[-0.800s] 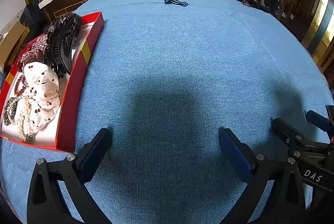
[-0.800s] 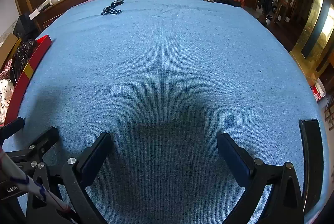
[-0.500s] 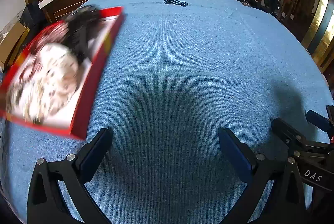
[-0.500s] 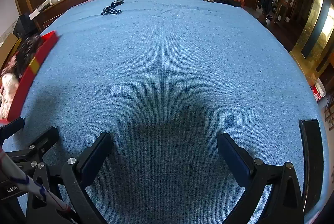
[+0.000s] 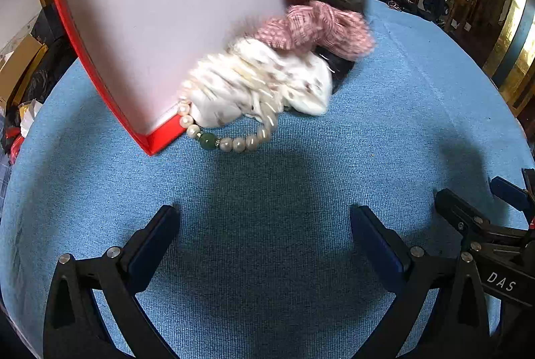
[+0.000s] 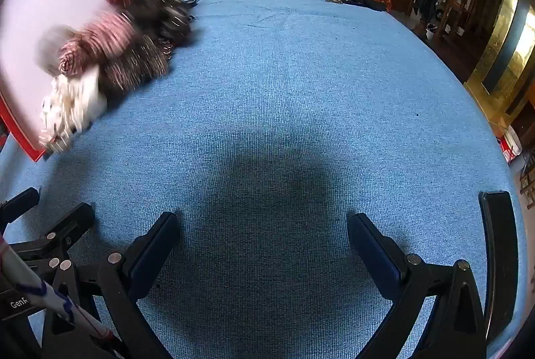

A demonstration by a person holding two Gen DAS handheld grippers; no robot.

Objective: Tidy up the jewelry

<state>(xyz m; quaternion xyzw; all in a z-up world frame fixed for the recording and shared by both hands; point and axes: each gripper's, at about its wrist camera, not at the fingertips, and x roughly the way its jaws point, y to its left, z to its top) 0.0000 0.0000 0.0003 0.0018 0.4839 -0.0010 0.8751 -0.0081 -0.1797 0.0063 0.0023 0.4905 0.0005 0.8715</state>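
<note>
A big table with a blue cloth (image 5: pixel 267 192) fills most of both views, with wood doors and a stair rail far behind it.

In the left view, a red box (image 5: pixel 110 98) is tipped up steeply in the upper left, its pale inside facing us. Who or what tips it is not in view. Things are spilling out of its low corner onto the cloth near the middle of the frame. A pearl bracelet (image 5: pixel 227 140) with one green bead lies on the cloth, touching the box corner. Just above it sits a white scrunchie (image 5: pixel 267 85), and above that a pink scrunchie (image 5: pixel 321 28). Something dark (image 5: pixel 337 65) pokes out behind them, too blurred to name. The left gripper (image 5: pixel 264 235) is at the bottom, wide open, with nothing in it.

In the right view, the same box (image 6: pixel 20 125) is at the far left edge. The pile (image 6: pixel 113 51) is a blur of white, pink and brown. The right gripper (image 6: pixel 262 238) is at the bottom, wide open and empty, well apart from the pile.

What could go wrong: the things are falling in one heap, so the bracelet could get tangled in the scrunchies. A grab could then lift two things at once. The round beads could also slip out of the pads.
</note>
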